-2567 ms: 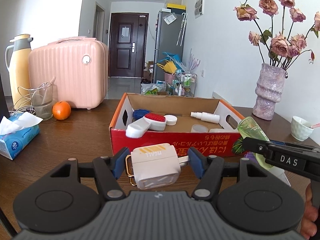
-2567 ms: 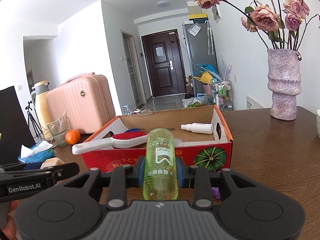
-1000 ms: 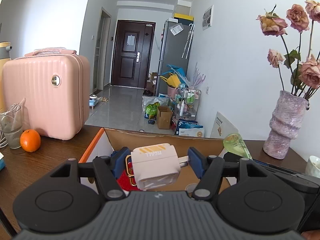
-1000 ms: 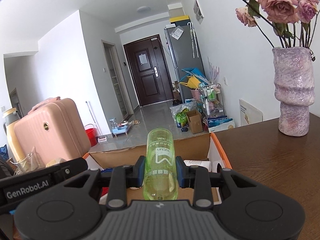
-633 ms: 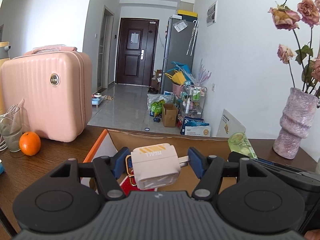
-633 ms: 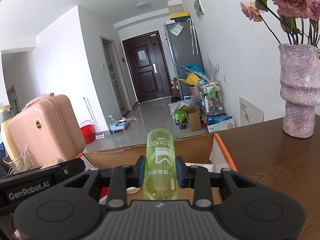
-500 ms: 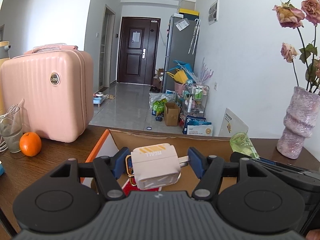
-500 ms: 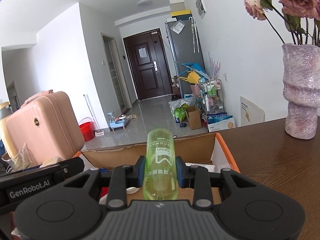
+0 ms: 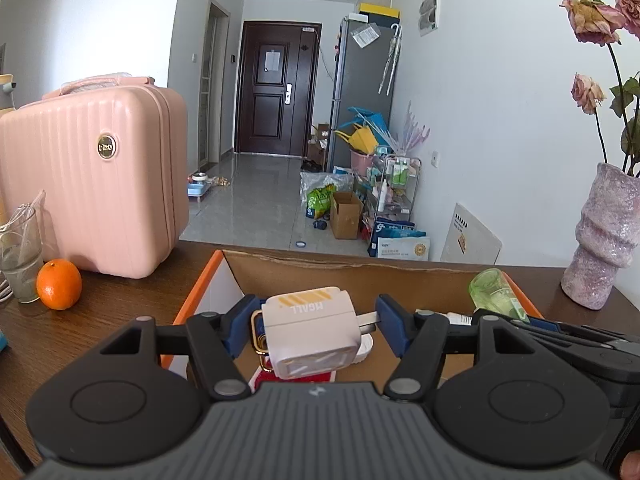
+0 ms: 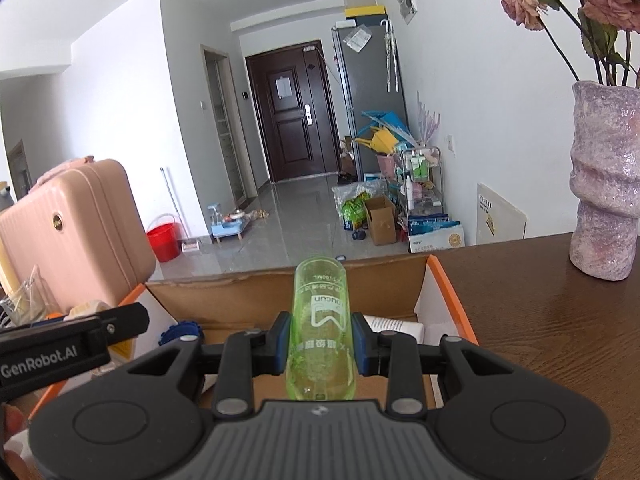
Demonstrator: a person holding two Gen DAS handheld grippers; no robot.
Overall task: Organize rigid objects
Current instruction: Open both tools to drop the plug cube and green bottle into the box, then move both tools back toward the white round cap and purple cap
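My left gripper is shut on a white charger block with a gold ring beside it, held over the open cardboard box. My right gripper is shut on a clear green bottle, also held over the box. The bottle also shows in the left wrist view, and the left gripper's body shows in the right wrist view at the left edge. A white bottle and a blue round item lie in the box.
A pink suitcase, an orange and a glass stand on the brown table left of the box. A purple vase with dried roses stands at the right. Beyond the table is a hallway floor.
Both grippers have moved forward from in front of the box to above its inside. Their holds on the charger and the bottle are unchanged.
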